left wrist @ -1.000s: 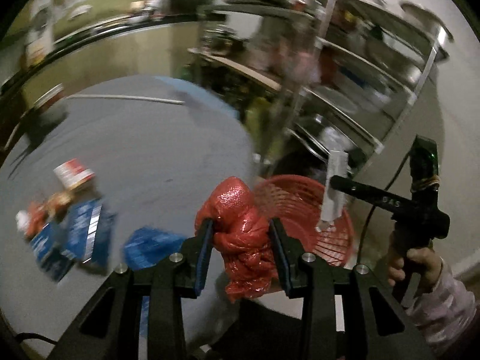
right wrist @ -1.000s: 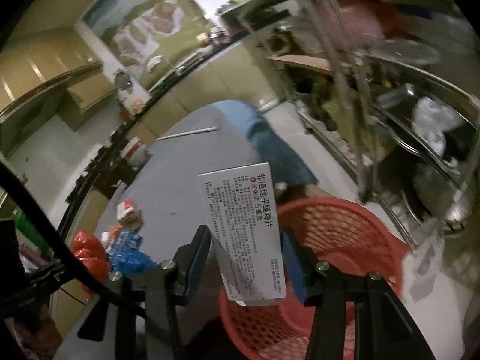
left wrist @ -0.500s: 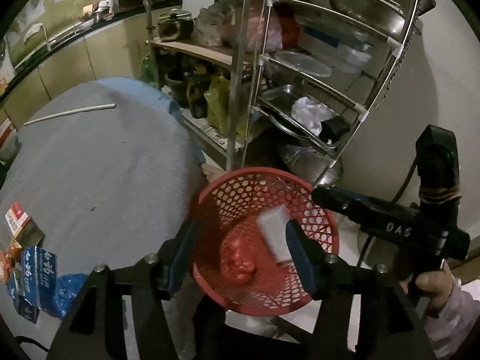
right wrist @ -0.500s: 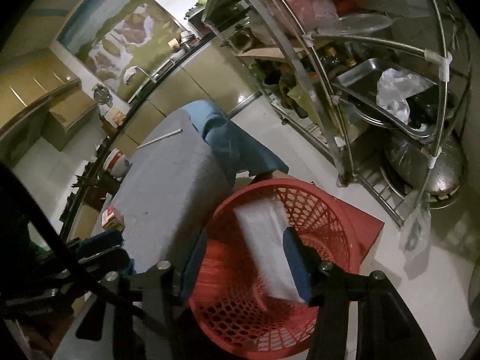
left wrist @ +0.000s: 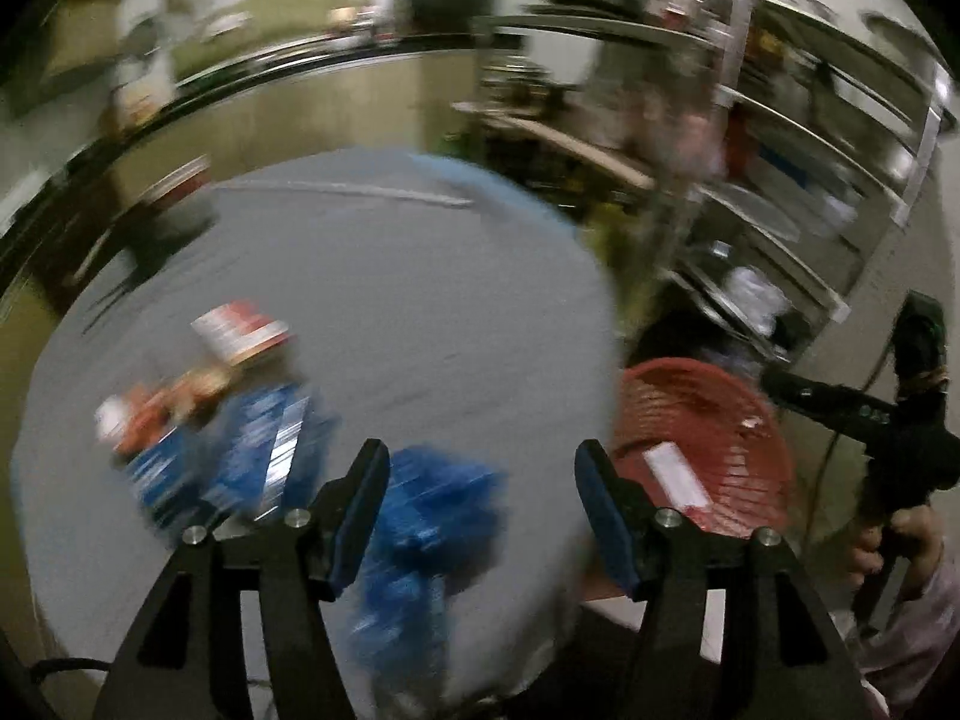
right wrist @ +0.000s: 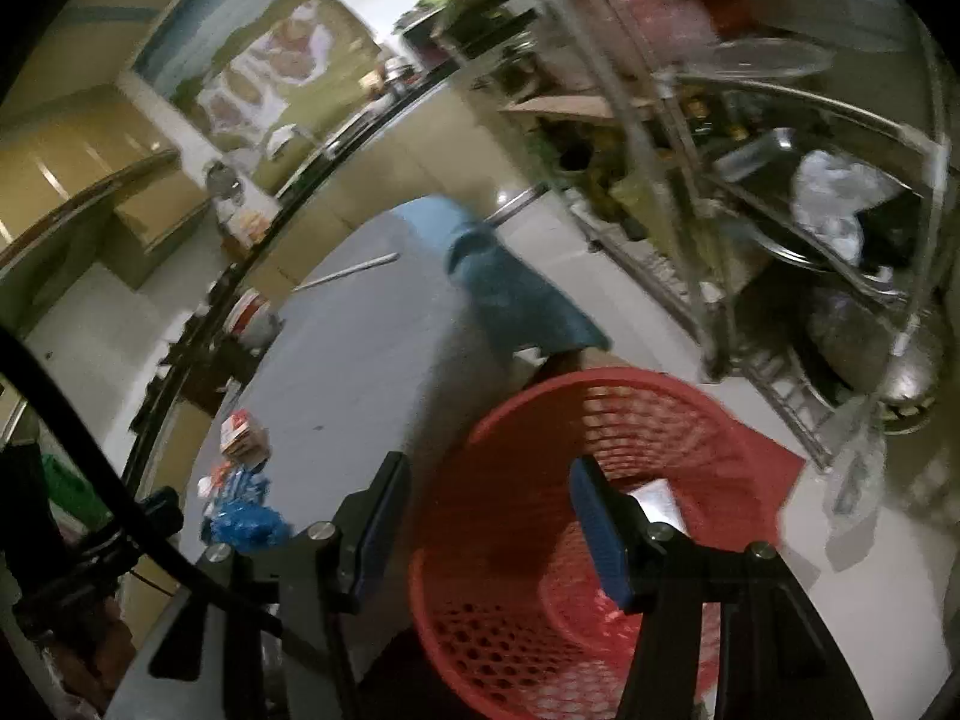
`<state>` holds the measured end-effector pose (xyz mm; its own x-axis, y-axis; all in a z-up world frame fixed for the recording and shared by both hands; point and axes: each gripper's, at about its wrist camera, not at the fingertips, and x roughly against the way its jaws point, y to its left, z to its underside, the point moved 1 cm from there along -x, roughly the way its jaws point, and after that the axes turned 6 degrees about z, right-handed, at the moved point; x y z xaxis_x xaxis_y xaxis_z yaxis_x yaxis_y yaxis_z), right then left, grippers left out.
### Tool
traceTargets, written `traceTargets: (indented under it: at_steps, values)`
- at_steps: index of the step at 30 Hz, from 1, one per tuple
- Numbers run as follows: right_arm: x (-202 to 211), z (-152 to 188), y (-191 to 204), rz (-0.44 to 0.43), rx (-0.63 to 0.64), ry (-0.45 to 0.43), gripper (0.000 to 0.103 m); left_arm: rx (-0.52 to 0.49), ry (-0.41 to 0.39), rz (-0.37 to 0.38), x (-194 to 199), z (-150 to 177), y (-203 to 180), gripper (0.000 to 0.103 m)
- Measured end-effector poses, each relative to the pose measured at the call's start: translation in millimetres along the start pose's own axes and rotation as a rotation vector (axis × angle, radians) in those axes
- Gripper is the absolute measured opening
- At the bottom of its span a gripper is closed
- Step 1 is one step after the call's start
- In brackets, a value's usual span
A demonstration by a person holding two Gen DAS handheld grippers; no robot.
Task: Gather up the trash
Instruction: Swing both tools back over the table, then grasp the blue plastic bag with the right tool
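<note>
My left gripper [left wrist: 480, 480] is open and empty above the grey table [left wrist: 420, 312], over a crumpled blue bag [left wrist: 438, 510]. Blue packets [left wrist: 264, 450], a red-and-white box [left wrist: 240, 330] and orange wrappers [left wrist: 150, 408] lie to its left. The view is blurred. The red mesh basket [left wrist: 708, 414] stands on the floor to the right, with a white box [left wrist: 675, 474] inside. My right gripper [right wrist: 489, 510] is open and empty above the basket's rim [right wrist: 600, 384]; the white box [right wrist: 657, 495] lies inside. The blue bag [right wrist: 246, 525] and the other trash show on the table at left.
A metal rack [right wrist: 780, 180] with pans and bags stands right of the basket. A white stick [left wrist: 372, 192] lies at the table's far side. A blue cloth [right wrist: 516, 300] hangs over the table's edge. A counter [left wrist: 240, 78] runs behind.
My left gripper has swung left from over the basket back over the table and the blue bag. My right gripper has pulled back a little above the basket. Both stay open.
</note>
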<state>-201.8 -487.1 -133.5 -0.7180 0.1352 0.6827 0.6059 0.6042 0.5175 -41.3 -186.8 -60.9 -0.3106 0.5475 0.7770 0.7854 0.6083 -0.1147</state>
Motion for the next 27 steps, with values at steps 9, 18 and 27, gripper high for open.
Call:
traceTargets:
  at_steps: [9, 18, 27]
  values:
    - [-47.6, 15.5, 100.8, -0.148, 0.144, 0.140, 0.059, 0.266, 0.007, -0.190, 25.3, 54.7, 114.0, 0.065]
    - [-84.1, 59.2, 195.1, -0.220, 0.281, 0.308, 0.059, 0.366, -0.024, -0.198, 38.3, 70.5, 166.0, 0.065]
    - [-119.8, 85.2, 233.8, -0.167, 0.295, 0.445, 0.059, 0.398, -0.026, -0.180, 33.3, 65.2, 202.0, 0.066]
